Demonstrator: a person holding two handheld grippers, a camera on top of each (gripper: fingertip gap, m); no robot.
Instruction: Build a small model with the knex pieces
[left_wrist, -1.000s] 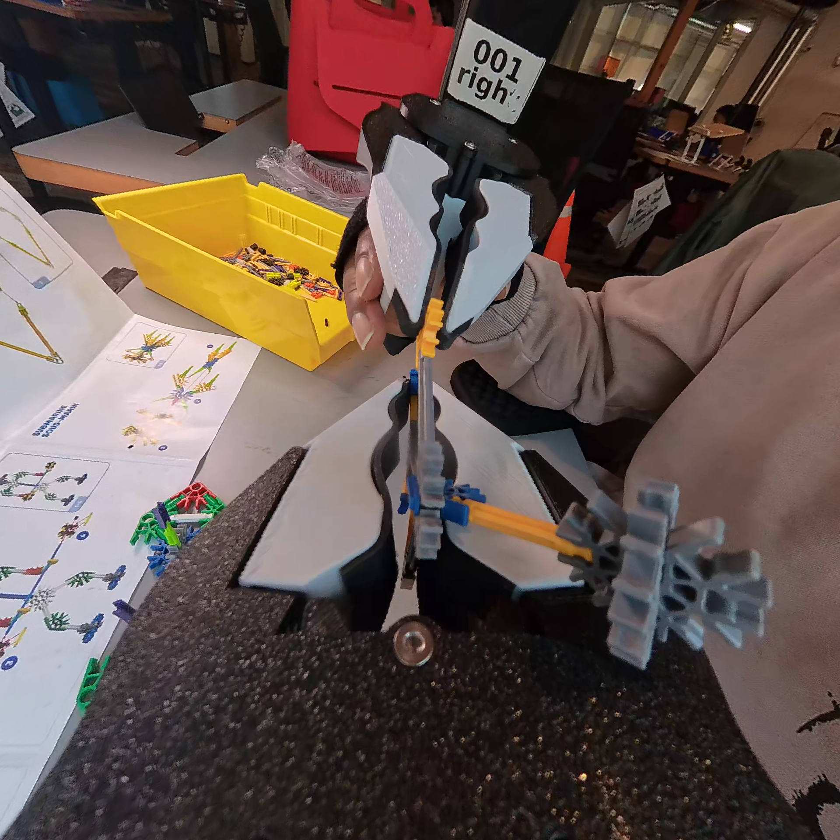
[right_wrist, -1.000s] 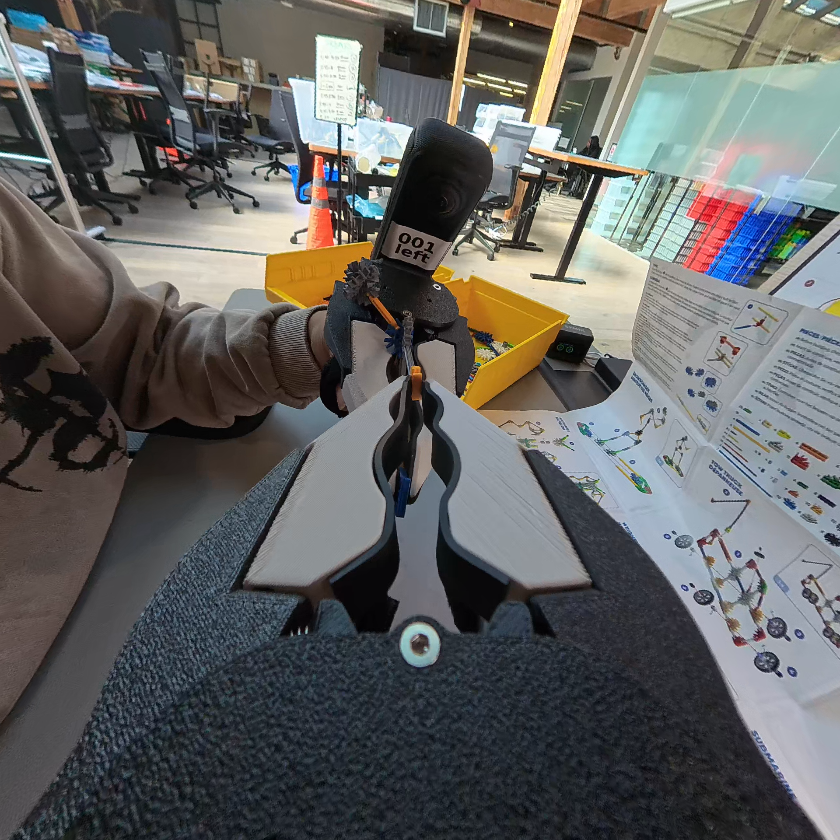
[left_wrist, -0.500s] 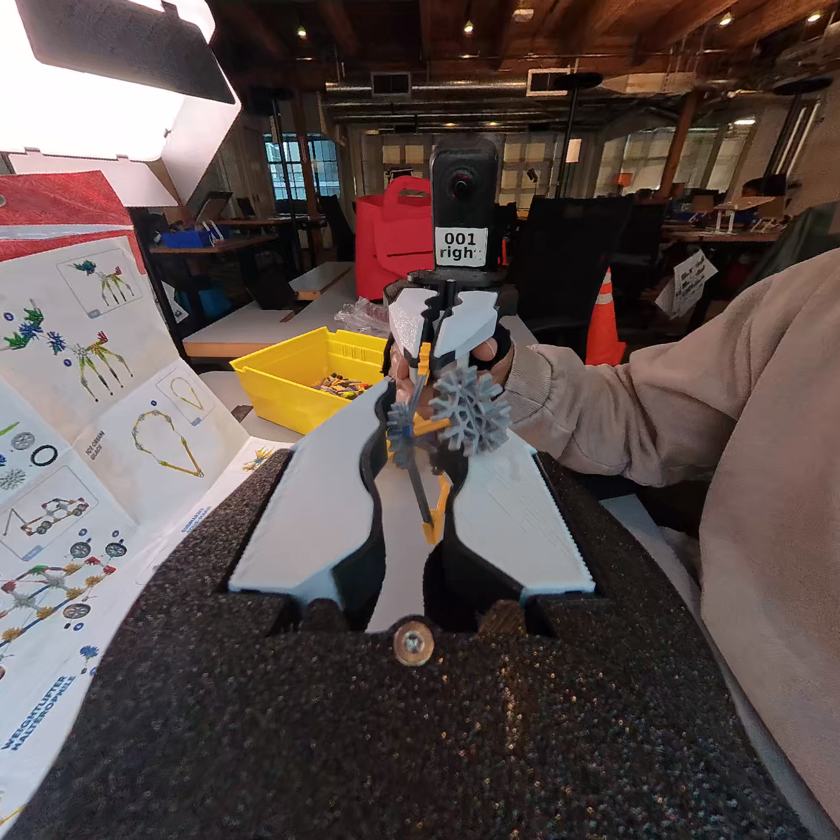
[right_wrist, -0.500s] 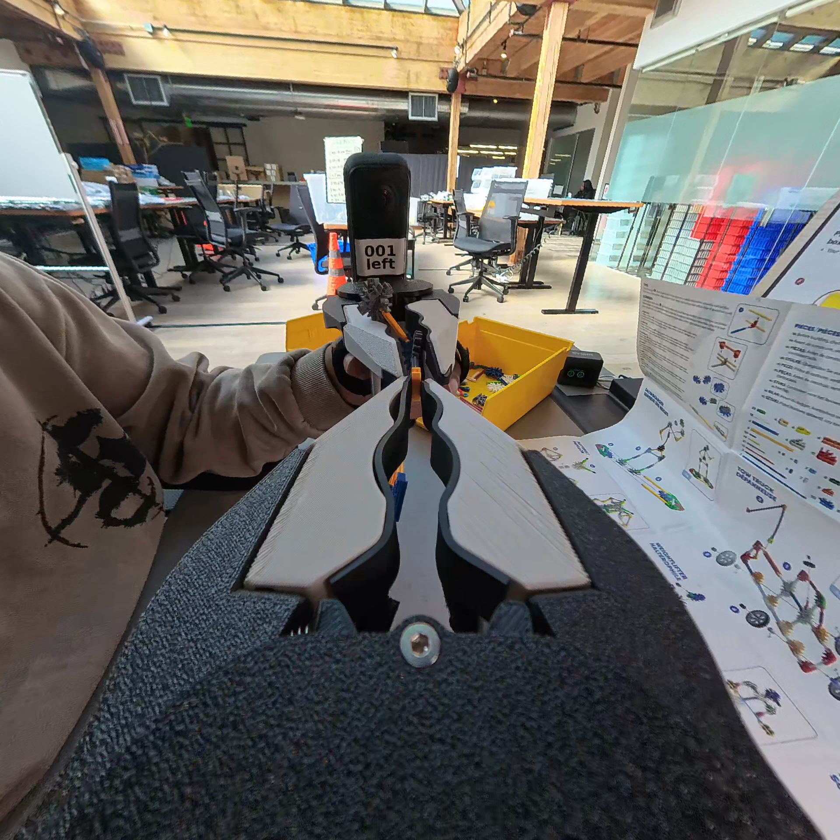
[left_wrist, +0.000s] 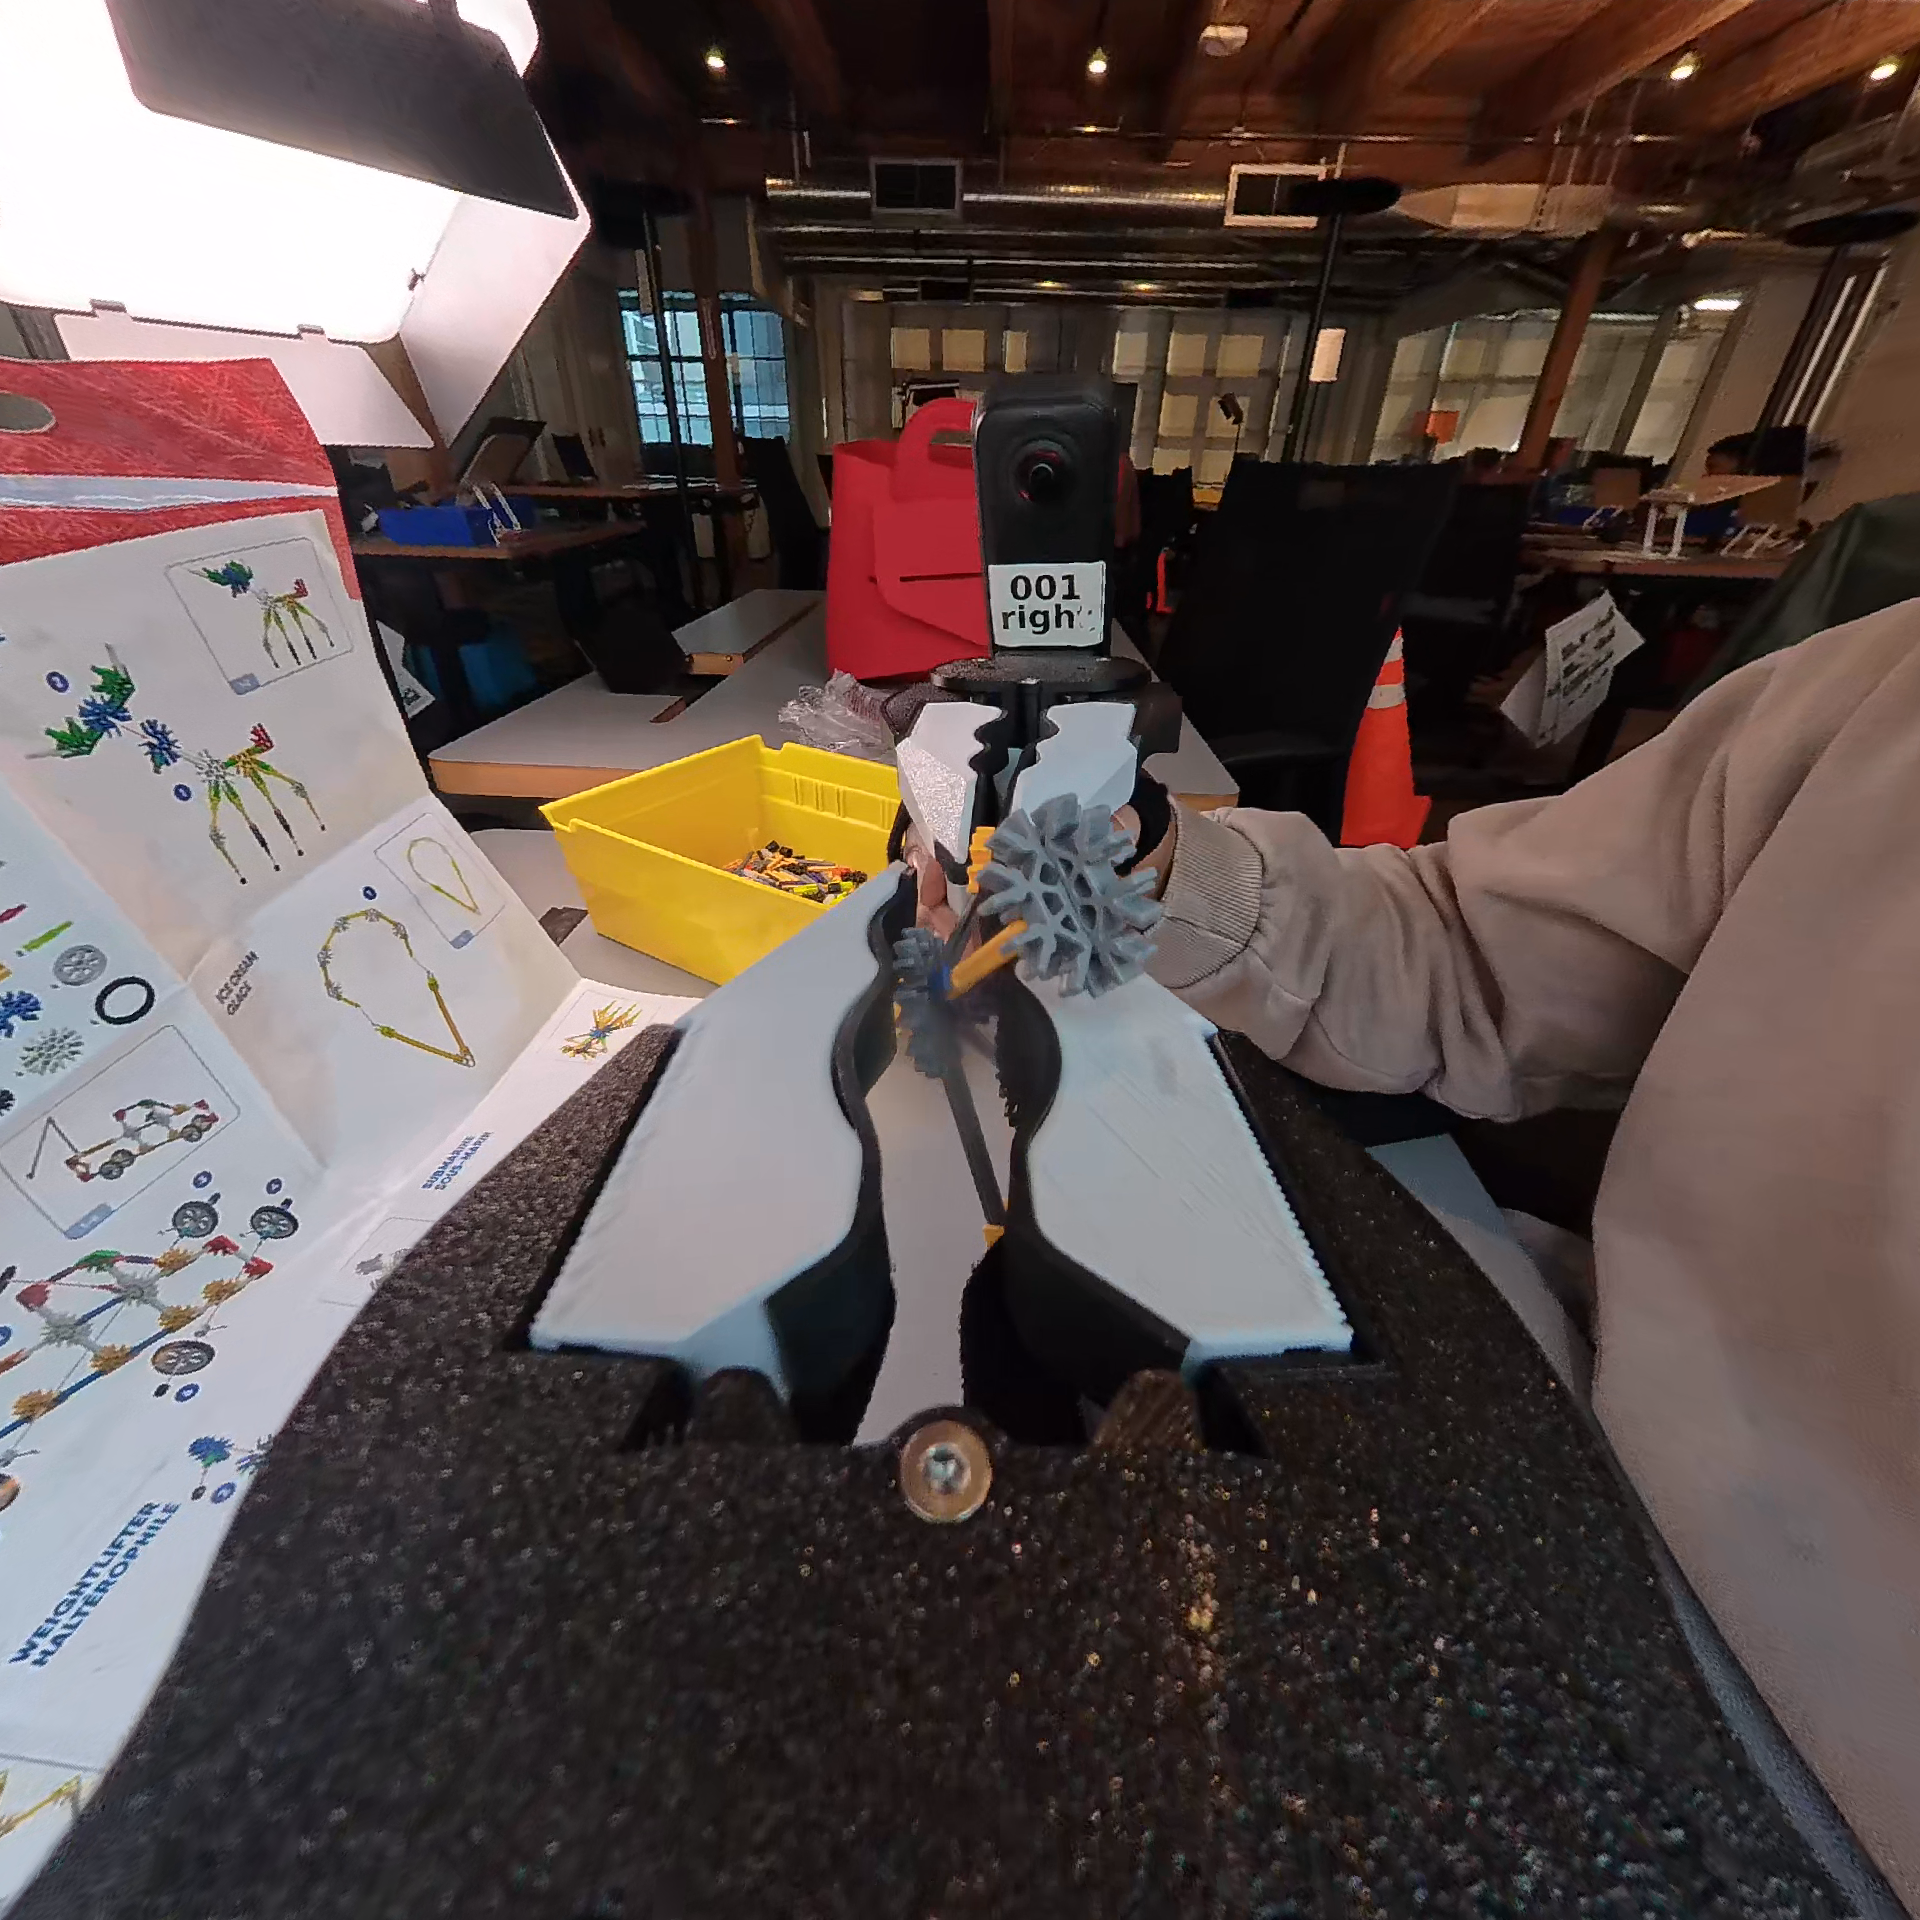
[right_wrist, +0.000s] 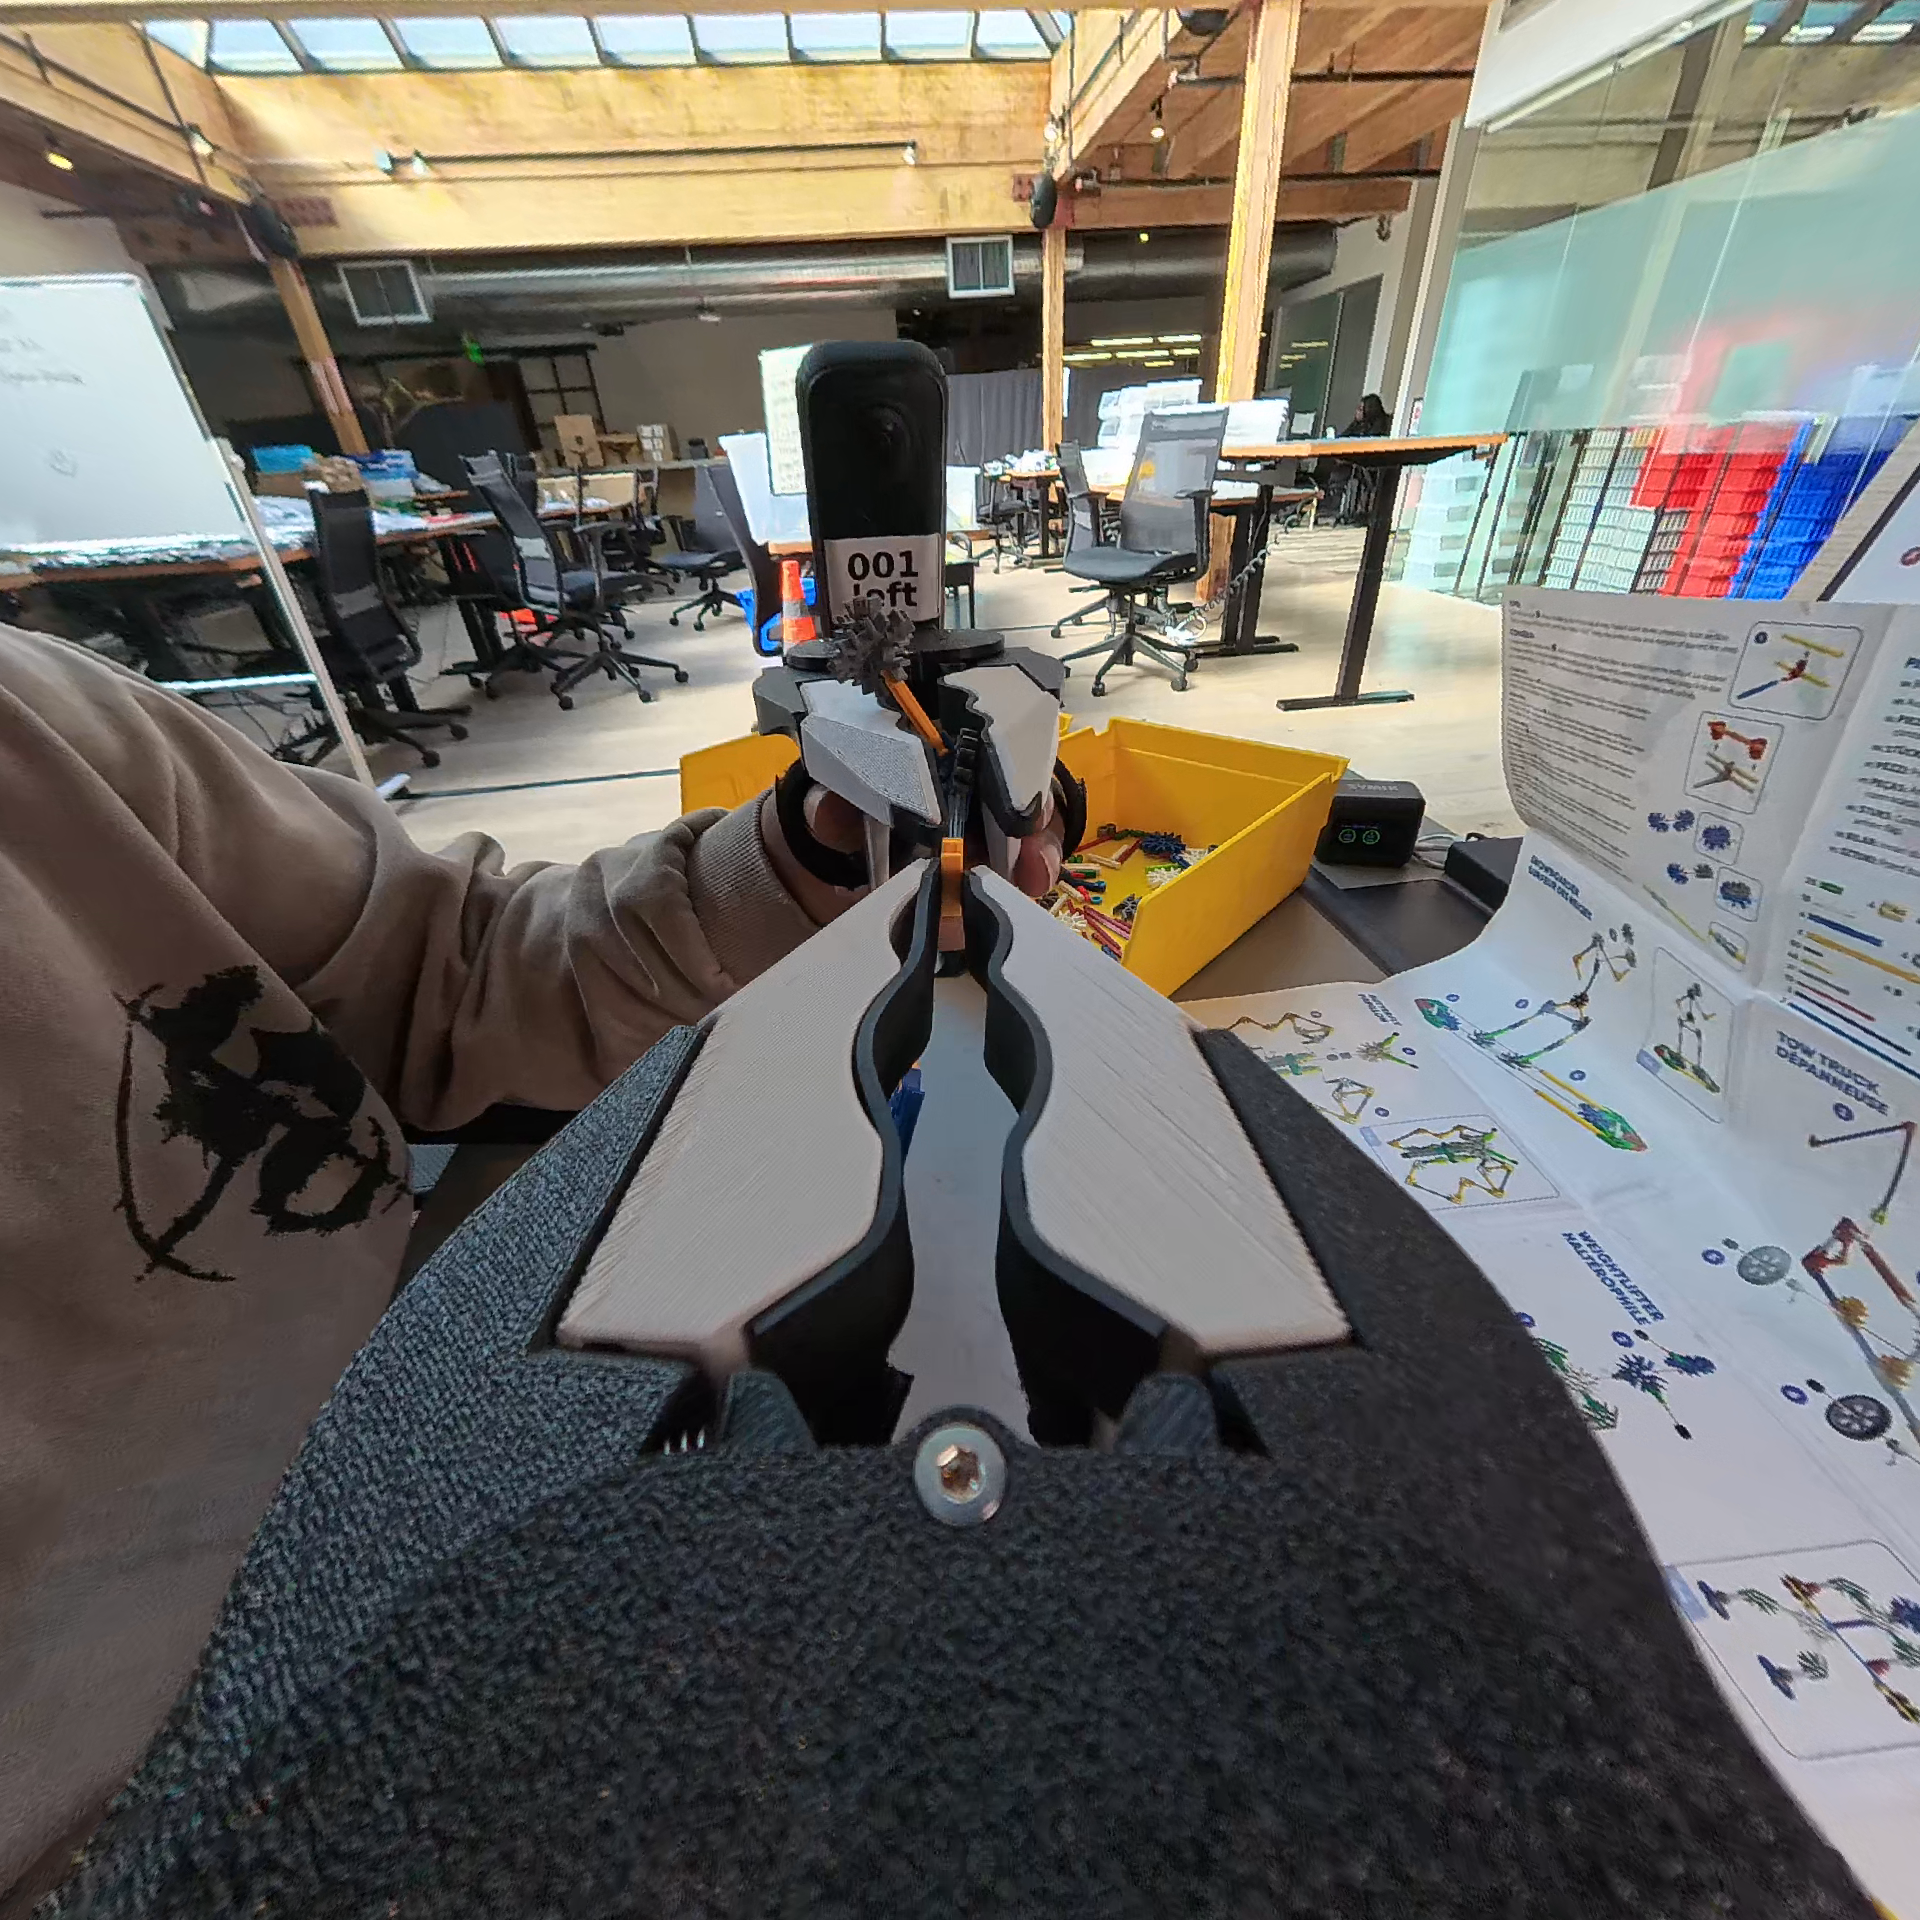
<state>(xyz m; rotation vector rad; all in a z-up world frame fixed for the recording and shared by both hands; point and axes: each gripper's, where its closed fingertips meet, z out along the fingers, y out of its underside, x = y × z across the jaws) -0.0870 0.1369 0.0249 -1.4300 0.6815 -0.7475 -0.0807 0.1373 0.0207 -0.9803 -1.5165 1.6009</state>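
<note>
Above the table (left_wrist: 623, 940), the left claw (left_wrist: 940, 997) pinches a rod-and-connector toy assembly (left_wrist: 961, 1039) whose grey snowflake connector (left_wrist: 1070, 909) juts up to the right. Facing it, the right claw (right_wrist: 951, 904) is pressed together on the assembly's orange end piece (right_wrist: 951, 883). Beyond sits a yellow parts bin (left_wrist: 665, 862), with instruction sheets (left_wrist: 260, 935) beside.

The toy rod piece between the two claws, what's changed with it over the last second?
Both claws tipped up from looking down at the table to level. The toy rod piece swung with them, so its grey snowflake wheel went from low right to up by the right claw. Both claws remain shut on it; the yellow bin stayed put.
</note>
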